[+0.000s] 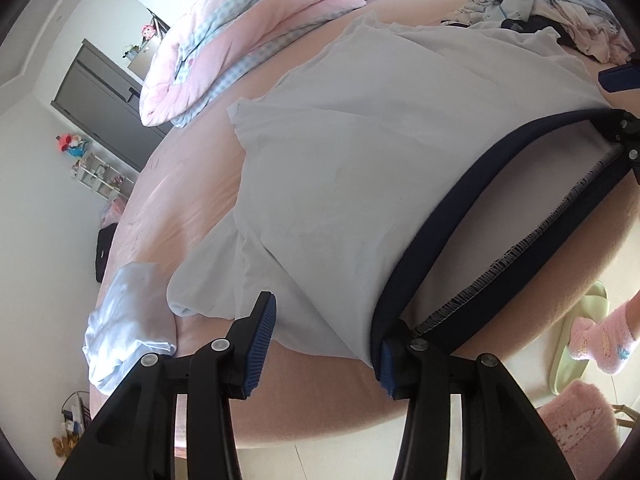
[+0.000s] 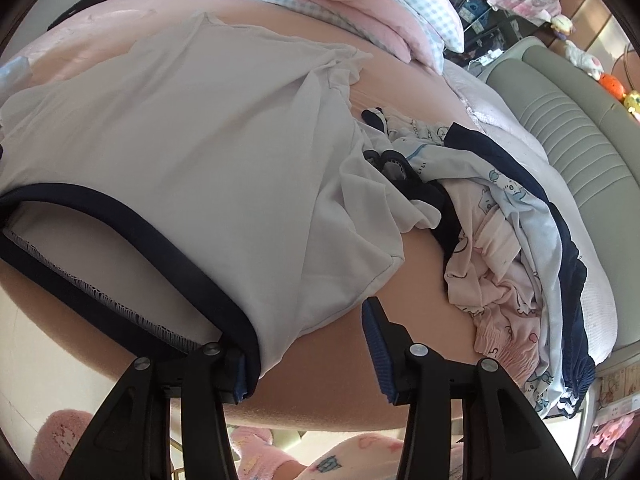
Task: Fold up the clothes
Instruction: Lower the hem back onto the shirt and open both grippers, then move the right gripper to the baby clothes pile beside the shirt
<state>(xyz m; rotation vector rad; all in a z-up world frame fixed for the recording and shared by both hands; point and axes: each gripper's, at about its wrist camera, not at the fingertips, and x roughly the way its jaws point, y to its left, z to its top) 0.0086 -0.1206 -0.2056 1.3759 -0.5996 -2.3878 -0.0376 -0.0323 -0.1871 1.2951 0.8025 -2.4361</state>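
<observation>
A white T-shirt (image 1: 360, 140) with a navy collar (image 1: 460, 208) lies spread on the pink bed sheet (image 1: 180, 184), neck end nearest me. My left gripper (image 1: 324, 348) stands at one shoulder with its jaws apart. Shirt cloth lies loosely between them, and the collar's end wraps over one fingertip (image 1: 386, 364). The collar runs taut to my right gripper (image 1: 624, 132) at the far side. In the right wrist view the right gripper (image 2: 308, 360) is open too. The T-shirt (image 2: 180, 120) drapes its collar (image 2: 140, 232) over the left finger, with bare sheet showing in the gap.
A heap of unfolded clothes (image 2: 500, 240) lies right of the shirt. A folded light-blue garment (image 1: 128, 320) sits at the bed's left edge. A pink quilt (image 1: 240, 40) is bunched behind, beside a grey headboard (image 2: 580, 140). A foot in a pink sock (image 1: 600, 336) stands by a green slipper (image 1: 576, 320).
</observation>
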